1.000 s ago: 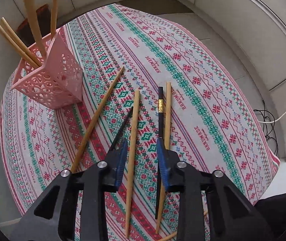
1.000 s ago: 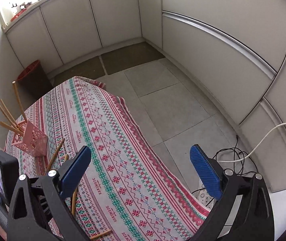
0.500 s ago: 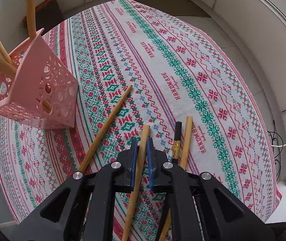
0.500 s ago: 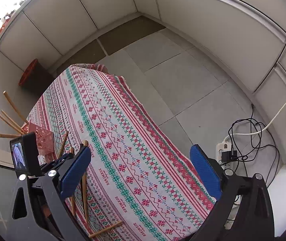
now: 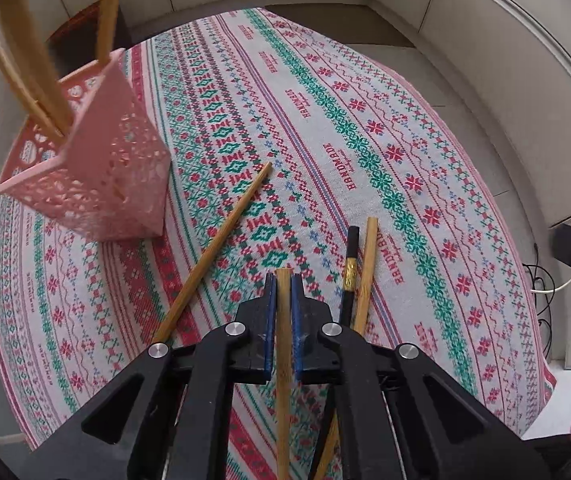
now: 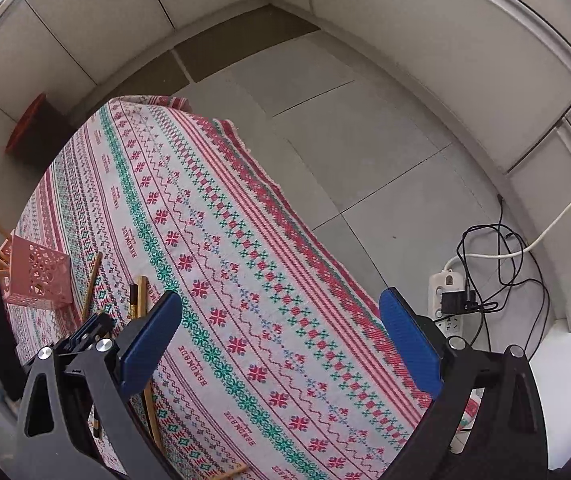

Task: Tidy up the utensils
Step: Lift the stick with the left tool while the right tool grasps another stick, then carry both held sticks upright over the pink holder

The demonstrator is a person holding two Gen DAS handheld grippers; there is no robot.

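Observation:
My left gripper (image 5: 283, 284) is shut on a bamboo chopstick (image 5: 284, 344) that runs back between its blue pads. On the cloth lie another bamboo chopstick (image 5: 221, 240) to the left, and a black chopstick (image 5: 350, 268) beside a third bamboo one (image 5: 367, 264) to the right. The pink lattice holder (image 5: 101, 176) stands far left with several chopsticks (image 5: 41, 80) upright in it. My right gripper (image 6: 281, 328) hangs open over the cloth's right half, nothing between its pads. In its view the left gripper (image 6: 93, 324), the holder (image 6: 39, 276) and loose chopsticks (image 6: 93, 280) show at the left.
A patterned tablecloth (image 5: 345, 140) covers the round table, whose edge (image 6: 305, 240) drops to a tiled floor. A power strip (image 6: 447, 304) with cables lies on the floor at right. A dark bin with a red rim (image 6: 29, 128) stands behind the table.
My left gripper closed on the middle bamboo chopstick, which now sits between its pads, and drew nearer the holder. My right gripper came down toward the table and tipped downward, staying open.

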